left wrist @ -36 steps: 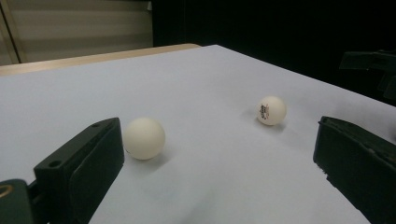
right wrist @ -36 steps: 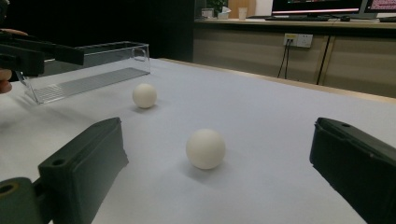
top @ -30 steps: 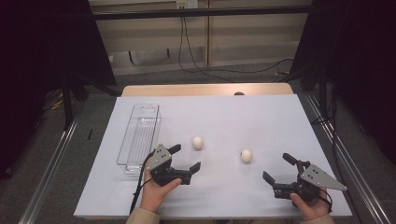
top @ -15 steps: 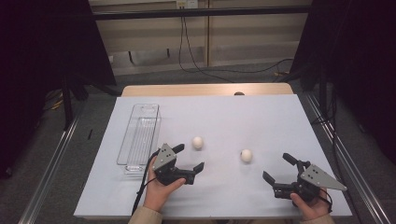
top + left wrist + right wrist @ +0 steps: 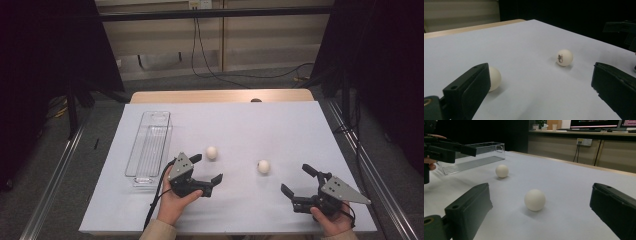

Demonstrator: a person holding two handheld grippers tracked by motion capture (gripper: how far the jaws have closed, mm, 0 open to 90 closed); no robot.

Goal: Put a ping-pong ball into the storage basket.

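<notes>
The left gripper [image 5: 206, 169] hovered with jaws wide, the left ball [image 5: 212, 152] just beside its far jaw. The right gripper [image 5: 297, 180] was also wide, the right ball [image 5: 263, 166] near it. A tray [image 5: 149, 145] lay left.

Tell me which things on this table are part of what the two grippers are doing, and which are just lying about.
Part of the job:
- near ball, beside the left gripper
- far ball, ahead of the right gripper
- probably the clear tray, the likeliest place to put them

Just lying about:
- cables on the floor beyond the table
</notes>
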